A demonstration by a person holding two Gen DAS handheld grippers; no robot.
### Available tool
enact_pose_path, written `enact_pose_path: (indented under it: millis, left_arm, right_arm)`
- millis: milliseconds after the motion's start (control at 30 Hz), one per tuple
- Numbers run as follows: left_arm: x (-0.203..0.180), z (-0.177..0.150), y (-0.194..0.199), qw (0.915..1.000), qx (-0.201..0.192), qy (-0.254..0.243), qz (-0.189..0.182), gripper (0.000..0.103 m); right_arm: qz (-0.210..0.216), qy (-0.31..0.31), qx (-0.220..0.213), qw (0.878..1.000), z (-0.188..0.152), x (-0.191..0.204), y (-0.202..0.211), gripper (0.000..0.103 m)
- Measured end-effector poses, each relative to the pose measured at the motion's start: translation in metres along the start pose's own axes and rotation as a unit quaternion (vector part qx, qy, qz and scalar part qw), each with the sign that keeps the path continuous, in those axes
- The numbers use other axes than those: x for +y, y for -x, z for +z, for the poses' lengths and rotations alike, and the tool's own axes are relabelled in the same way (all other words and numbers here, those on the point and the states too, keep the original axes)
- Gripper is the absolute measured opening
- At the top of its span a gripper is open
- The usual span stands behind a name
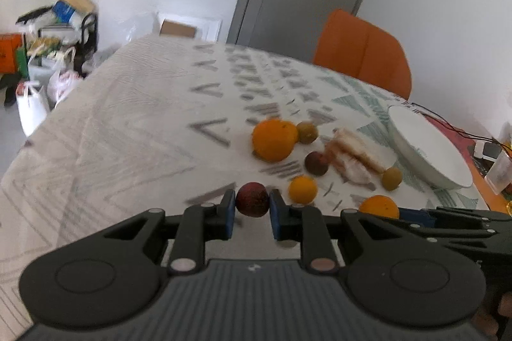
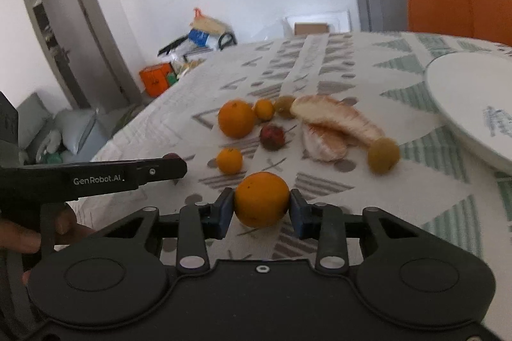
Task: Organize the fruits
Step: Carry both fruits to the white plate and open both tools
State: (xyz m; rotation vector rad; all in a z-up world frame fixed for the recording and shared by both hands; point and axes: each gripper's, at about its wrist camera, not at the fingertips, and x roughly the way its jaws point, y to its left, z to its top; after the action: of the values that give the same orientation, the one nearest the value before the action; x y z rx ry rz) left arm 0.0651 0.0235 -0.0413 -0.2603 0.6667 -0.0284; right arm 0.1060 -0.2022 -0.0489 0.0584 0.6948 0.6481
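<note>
Gripping both now: left gripper clenched on small dark-red round fruit, right gripper pads touching round orange on patterned tablecloth, w/ smooth skin either could roll out on lift.

Left of the big orange the desk lies bare to its edge, a wide way in. Right of it the fruit crowds: peeled segments, dark fruit, small orange and green fruits leave only narrow gaps. Beyond them the white plate blocks the right side, with the orange chair behind.
</note>
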Motion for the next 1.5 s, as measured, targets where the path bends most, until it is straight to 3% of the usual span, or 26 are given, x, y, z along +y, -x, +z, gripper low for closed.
enact_pose_path:
  millis: [1000,1500]
  left_arm:
    - [-0.108,0.035,-0.023,0.9939,-0.029,-0.095,-0.048,0.021]
    - [-0.159,0.047,-0.061,0.9902,-0.02,-0.122,-0.064,0.021]
  right_arm:
    - [-0.06,-0.059,-0.104,0.991,0.015,-0.097,0.06,0.035]
    - [-0.074,-0.08,-0.122,0.987,0.016,-0.144,0.064,0.035]
